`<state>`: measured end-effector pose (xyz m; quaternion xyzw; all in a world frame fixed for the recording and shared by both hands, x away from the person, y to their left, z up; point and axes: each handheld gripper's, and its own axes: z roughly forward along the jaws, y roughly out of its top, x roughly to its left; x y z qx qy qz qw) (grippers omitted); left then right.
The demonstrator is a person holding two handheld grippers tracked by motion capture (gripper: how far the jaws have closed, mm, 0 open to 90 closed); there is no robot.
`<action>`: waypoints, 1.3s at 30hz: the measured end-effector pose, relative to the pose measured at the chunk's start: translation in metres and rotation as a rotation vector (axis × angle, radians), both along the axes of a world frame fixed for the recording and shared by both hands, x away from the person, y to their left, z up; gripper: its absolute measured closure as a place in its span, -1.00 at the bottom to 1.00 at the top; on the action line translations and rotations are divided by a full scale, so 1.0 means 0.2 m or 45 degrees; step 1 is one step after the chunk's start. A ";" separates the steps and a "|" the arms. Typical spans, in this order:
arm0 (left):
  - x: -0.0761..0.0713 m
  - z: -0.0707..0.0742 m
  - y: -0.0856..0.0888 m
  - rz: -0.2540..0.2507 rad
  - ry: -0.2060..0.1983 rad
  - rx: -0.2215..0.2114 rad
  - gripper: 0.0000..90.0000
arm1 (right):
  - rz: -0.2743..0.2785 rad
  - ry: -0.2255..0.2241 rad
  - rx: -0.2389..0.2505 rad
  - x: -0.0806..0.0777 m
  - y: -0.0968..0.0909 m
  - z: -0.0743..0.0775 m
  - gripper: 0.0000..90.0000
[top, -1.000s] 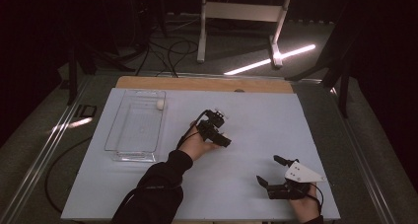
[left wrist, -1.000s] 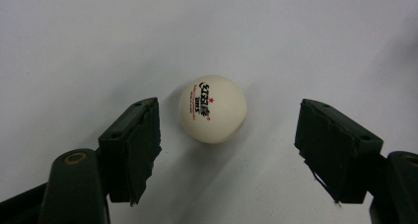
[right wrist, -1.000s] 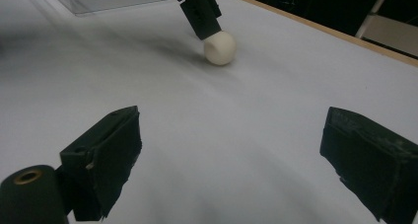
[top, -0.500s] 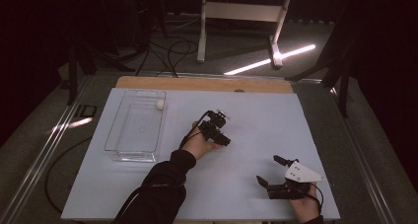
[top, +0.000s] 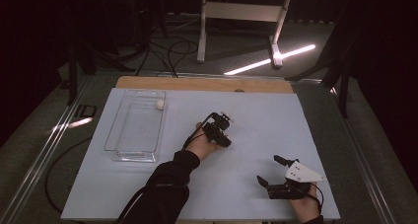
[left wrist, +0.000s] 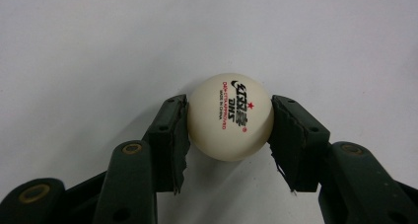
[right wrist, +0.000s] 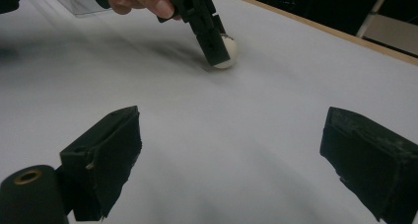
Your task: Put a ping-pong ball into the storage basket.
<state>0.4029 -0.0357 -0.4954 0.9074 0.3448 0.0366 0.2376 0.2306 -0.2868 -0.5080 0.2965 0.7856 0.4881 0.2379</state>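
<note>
Grasping was the step in hand: the left gripper [left wrist: 229,128] had just closed its jaws onto the white ball [left wrist: 230,117] on the table [top: 256,120]. Right gripper [right wrist: 231,160] stood spread, idle. Next likely called for lifting toward the clear tray [top: 114,135], where 1 ball [top: 159,104] lay.

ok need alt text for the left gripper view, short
The left gripper is shut on a white table tennis ball, a black pad pressed against each side. The ball carries black and red print with a red star, above a plain pale table surface.
</note>
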 end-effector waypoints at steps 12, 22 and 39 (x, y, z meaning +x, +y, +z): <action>-0.02 0.05 0.02 -0.066 0.004 0.038 0.16 | -0.001 -0.001 -0.004 0.00 0.00 0.00 -0.81; -0.06 0.10 0.04 -0.126 -0.002 0.051 0.16 | -0.006 -0.002 -0.003 0.00 0.00 0.00 -0.81; -0.13 0.16 0.14 -0.220 -0.008 0.080 0.16 | -0.004 -0.004 -0.004 0.00 0.00 0.00 -0.81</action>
